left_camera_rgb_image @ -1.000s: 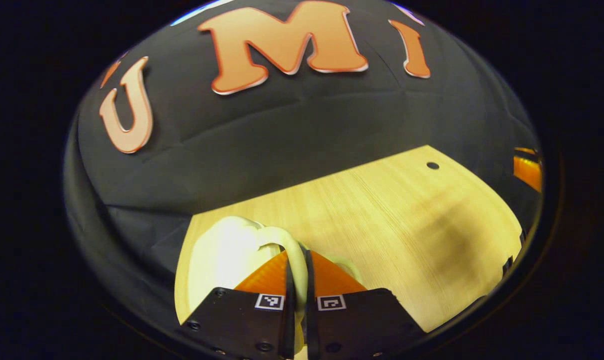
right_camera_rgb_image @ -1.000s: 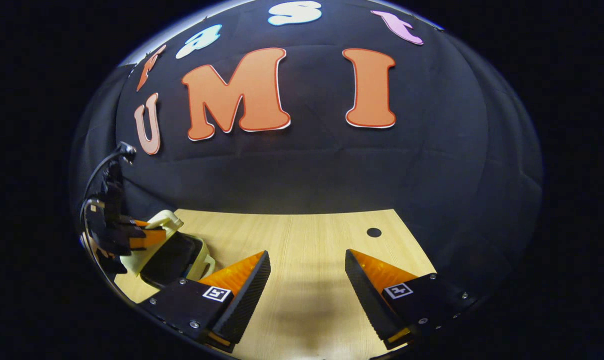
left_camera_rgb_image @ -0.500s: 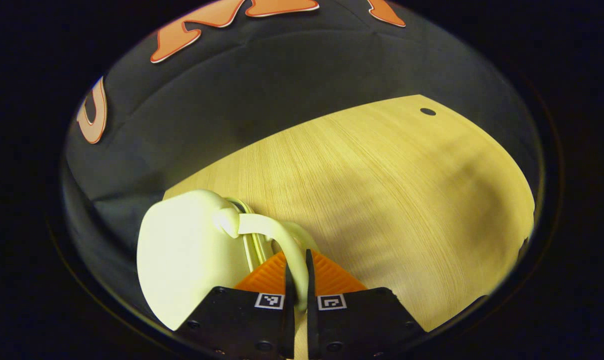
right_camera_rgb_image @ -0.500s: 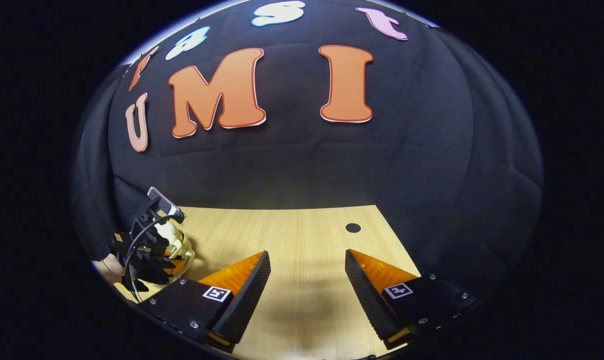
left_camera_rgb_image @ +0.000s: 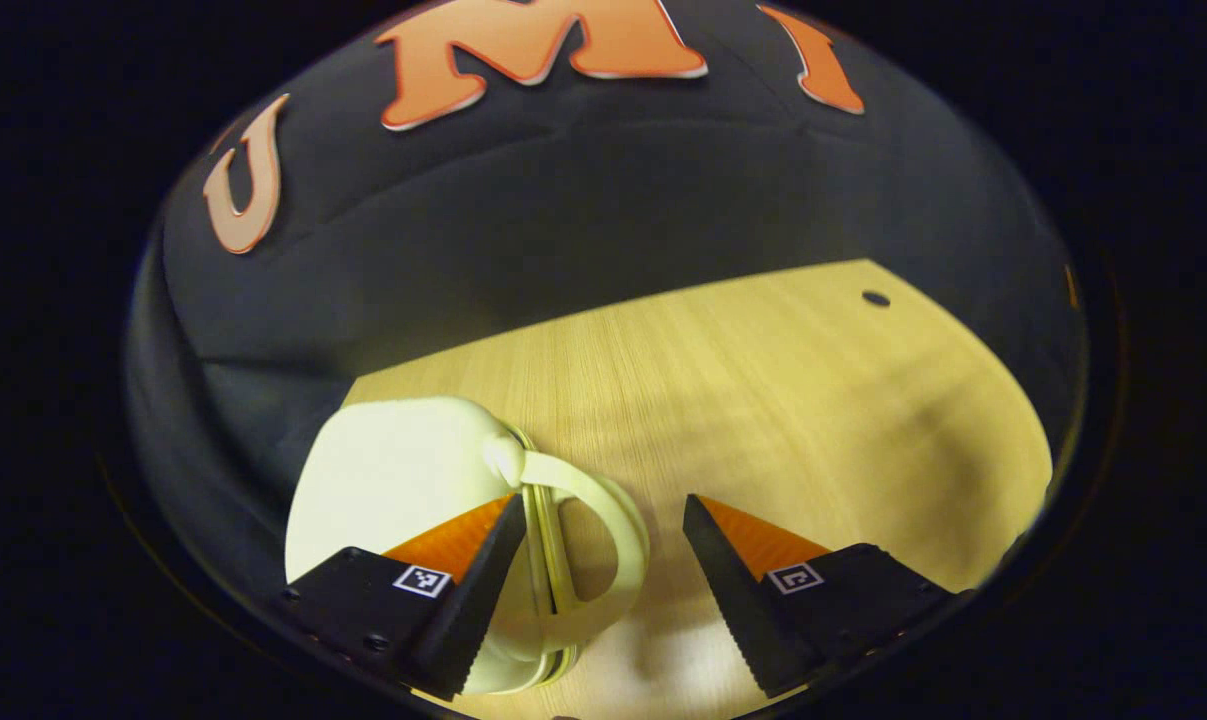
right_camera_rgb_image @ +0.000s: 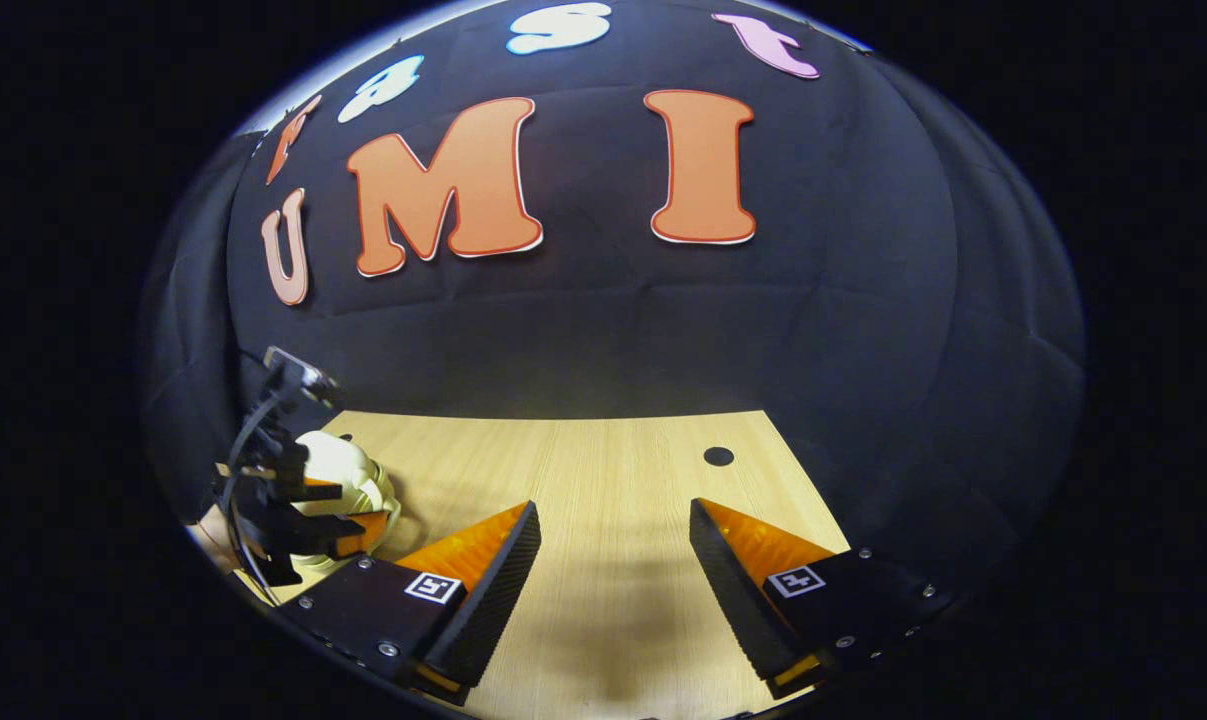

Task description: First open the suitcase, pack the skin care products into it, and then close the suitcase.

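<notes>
Wooden tabletop under black cloth backdrop; small dark hole in the board near the far edge.

Left gripper view: pale cream suitcase lies closed at the near-left corner of the table, lid seam showing, handle loop pointing toward table centre. Left gripper spread wide, holding nothing. Its left finger sits over the case by the seam; handle loop lies in the gap between the fingers, nearer the left one; right finger stands apart over bare wood.

Right gripper view: right gripper spread wide and empty over bare wood mid-table. Suitcase far off to its left, partly behind the left gripper.

Risks, as judged: the case sits near the table's corner, so a sideways nudge from the left finger could slide it off. If the latch has not caught, the lid could spring up. Cannot tell whether it is latched.
</notes>
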`<control>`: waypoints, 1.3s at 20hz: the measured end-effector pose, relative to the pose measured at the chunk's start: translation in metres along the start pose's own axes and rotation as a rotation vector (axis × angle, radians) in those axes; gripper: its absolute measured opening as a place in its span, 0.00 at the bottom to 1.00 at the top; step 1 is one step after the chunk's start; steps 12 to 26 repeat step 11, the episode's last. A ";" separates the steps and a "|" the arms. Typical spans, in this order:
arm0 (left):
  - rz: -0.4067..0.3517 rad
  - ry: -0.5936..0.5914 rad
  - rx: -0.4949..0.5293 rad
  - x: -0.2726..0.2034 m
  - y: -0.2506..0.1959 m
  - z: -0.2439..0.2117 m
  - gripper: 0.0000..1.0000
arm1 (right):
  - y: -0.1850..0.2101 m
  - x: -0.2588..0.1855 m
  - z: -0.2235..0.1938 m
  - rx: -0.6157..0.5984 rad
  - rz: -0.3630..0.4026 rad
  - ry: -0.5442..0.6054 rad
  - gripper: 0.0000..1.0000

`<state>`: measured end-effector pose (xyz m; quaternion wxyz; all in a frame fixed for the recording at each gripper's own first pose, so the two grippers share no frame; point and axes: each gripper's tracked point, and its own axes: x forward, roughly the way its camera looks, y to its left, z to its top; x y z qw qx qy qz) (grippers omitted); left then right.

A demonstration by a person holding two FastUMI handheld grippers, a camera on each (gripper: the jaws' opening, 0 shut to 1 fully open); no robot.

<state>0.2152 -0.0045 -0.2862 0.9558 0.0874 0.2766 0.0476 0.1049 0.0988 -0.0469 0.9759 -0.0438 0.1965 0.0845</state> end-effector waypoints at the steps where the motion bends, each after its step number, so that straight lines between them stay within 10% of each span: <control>1: 0.011 -0.069 -0.032 -0.016 0.006 0.022 0.99 | 0.006 -0.001 0.003 -0.003 0.007 -0.009 0.96; 11: 0.069 -0.521 -0.214 -0.213 0.075 0.160 0.98 | 0.079 -0.038 0.051 -0.065 0.018 -0.169 0.95; 26: 0.069 -0.521 -0.214 -0.213 0.075 0.160 0.98 | 0.079 -0.038 0.051 -0.065 0.018 -0.169 0.95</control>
